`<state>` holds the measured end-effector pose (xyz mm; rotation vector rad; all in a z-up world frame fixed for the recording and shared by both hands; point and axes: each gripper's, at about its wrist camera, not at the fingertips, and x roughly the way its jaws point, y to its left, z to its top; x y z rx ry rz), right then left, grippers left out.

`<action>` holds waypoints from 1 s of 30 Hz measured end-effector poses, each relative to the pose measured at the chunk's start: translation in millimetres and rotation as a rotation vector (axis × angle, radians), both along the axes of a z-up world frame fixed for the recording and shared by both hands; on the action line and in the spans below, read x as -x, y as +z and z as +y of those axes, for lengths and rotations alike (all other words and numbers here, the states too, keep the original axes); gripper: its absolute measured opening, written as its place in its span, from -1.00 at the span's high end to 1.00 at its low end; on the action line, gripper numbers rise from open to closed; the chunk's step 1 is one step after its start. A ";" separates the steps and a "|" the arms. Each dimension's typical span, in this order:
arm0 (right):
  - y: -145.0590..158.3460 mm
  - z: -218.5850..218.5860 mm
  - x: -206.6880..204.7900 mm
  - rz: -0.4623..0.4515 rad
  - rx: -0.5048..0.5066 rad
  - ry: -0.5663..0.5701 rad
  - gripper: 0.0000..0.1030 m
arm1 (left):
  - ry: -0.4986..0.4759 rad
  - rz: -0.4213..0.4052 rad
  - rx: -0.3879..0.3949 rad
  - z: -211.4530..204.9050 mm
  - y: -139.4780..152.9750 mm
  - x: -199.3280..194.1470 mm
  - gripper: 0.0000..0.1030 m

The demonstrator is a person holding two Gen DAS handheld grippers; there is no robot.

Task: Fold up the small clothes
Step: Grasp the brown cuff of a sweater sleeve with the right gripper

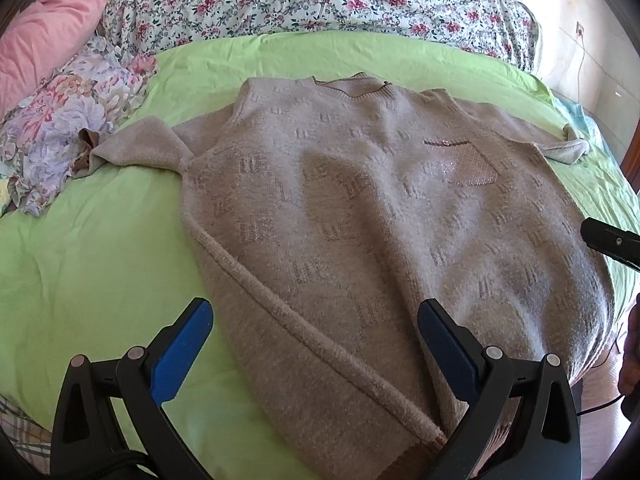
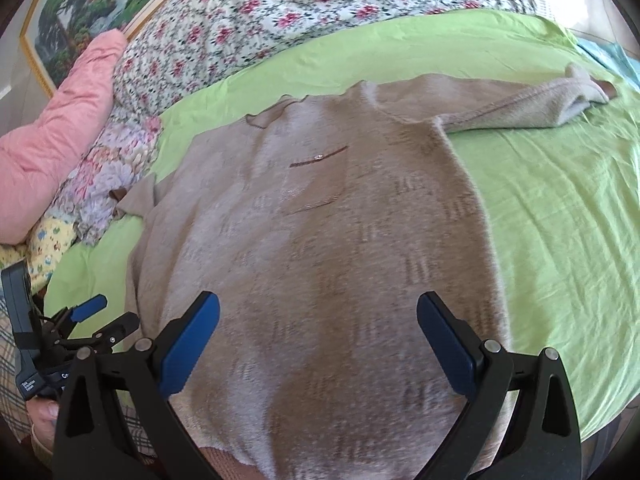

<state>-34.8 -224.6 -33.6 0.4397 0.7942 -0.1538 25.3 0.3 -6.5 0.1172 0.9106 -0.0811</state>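
Sweater (image 1: pixel 360 216) lies flat, front up, on the green sheet (image 1: pixel 100 260), sleeves spread to both sides. Left gripper (image 1: pixel 316 332) hovers over its hem edge, jaws wide apart and empty; right gripper (image 2: pixel 318 328) likewise, above the lower body

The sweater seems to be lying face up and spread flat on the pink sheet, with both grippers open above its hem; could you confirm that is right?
Not quite: the sheet under the sweater is light green, not pink, as the left wrist view shows. The rest holds: it lies face up, spread flat, with the left gripper and right gripper open above its hem.
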 end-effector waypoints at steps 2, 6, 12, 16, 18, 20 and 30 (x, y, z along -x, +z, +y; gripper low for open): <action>-0.3 -10.6 -0.1 0.003 -0.020 -0.018 -0.92 | 0.001 0.002 0.001 -0.1 1.4 -4.5 -0.99; 6.2 -41.7 2.4 -0.003 -0.036 -0.085 -0.92 | 0.005 0.000 -0.005 -0.9 8.6 -21.1 -0.99; 16.2 -117.7 5.9 -0.035 -0.049 -0.230 -0.92 | 0.016 -0.030 -0.003 -0.6 21.1 -50.0 -0.99; 16.0 -184.3 2.3 -0.042 -0.060 -0.335 -0.92 | 0.035 -0.034 -0.003 0.9 28.1 -72.6 -0.99; 20.5 -215.9 2.5 -0.056 -0.051 -0.387 -0.92 | 0.045 -0.033 -0.005 1.9 30.3 -83.9 -0.99; 25.9 -249.5 1.9 -0.081 -0.061 -0.448 -0.92 | 0.049 -0.034 -0.002 2.1 31.2 -93.5 -0.99; 12.1 -382.5 -27.4 -0.031 -0.126 -0.649 -0.18 | 0.062 -0.004 -0.022 -11.5 15.6 -148.2 -0.99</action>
